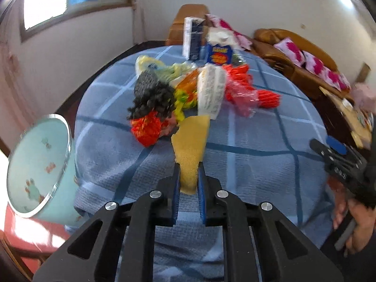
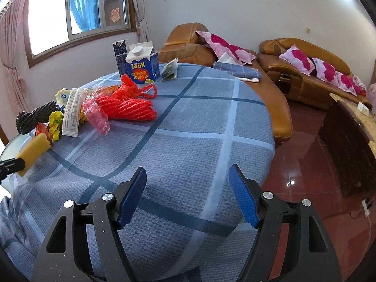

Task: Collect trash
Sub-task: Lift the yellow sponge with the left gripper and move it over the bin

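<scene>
The left gripper (image 1: 189, 181) clamps its fingers on a yellow sponge piece (image 1: 191, 150) at the near edge of the litter pile (image 1: 188, 89) — wrappers, red netting and black foam mesh strewn across the blue-checked counter (image 2: 199, 141). The right gripper (image 2: 188, 195) hovers over bare cloth, fingers spread wide and empty — a pale green bin (image 1: 40, 164) stands beside the counter.

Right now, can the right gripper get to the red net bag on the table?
Probably yes. The right gripper is open and holds nothing, and only bare blue tablecloth lies between it and the red net bag. It would have to move forward and leftward.
</scene>
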### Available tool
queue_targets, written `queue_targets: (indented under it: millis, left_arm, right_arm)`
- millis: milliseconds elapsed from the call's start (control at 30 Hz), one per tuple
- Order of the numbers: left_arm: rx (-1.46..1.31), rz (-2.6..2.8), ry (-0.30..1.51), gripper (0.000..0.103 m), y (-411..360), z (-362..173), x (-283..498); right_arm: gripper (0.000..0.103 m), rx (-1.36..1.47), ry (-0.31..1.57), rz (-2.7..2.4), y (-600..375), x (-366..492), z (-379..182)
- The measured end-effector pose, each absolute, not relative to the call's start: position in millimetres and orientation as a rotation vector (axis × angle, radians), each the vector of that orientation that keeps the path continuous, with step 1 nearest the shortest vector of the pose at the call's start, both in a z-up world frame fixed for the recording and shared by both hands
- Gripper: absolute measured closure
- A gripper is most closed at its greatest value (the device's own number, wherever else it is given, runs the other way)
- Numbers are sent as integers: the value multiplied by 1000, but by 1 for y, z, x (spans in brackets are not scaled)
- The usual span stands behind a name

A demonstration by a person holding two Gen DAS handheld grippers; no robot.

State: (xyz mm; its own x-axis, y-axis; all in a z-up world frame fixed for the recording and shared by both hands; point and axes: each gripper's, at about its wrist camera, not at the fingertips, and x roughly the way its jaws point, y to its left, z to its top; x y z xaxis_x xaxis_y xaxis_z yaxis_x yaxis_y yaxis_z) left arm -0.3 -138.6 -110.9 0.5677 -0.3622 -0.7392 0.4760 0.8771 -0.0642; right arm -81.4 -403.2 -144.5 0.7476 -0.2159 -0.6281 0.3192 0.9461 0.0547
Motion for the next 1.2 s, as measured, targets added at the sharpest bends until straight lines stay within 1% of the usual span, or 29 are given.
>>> queue_targets:
  millis: [133,300,400,467,600,767,1000,1100,1167,1200]
  left_arm:
    - [225,-539,756,91,-135,-87,-17]
    - [283,-564,616,90,-121,-42,-40]
    - [279,-529,558,90,-105,-22,-39]
    - [270,-488,556,90,-93,-17,-30]
    - [233,-382,602,90,-65,-23,2]
    - [204,-268,668,90,-33,-45,39]
    - [212,-229,756,90,-18,-79,64]
    - [213,-226,776,90,-15,-88,67]
    - [218,-226,782,90,-15,-92,69]
    - [217,-228,784,90,-16,-93,69]
  right_arm:
    - [31,163,651,-289,-402,-83,-141]
    - [31,174,638,-273,-401,-76,-133]
    - [31,184,618,-258,-399,-68,-124]
    - [31,185,604,-239,-395,-60,-117]
    - [31,189,592,-198,-383,-38,-107]
    - [31,225,607,-139,-363,-8,-105]
    - [31,282,690,-75,-342,29,-114]
    - [32,301,713,-103,-342,32,-119]
    - [37,314,720,-127,-343,33,-122]
    - [48,322,735,-128,-343,35,-124]
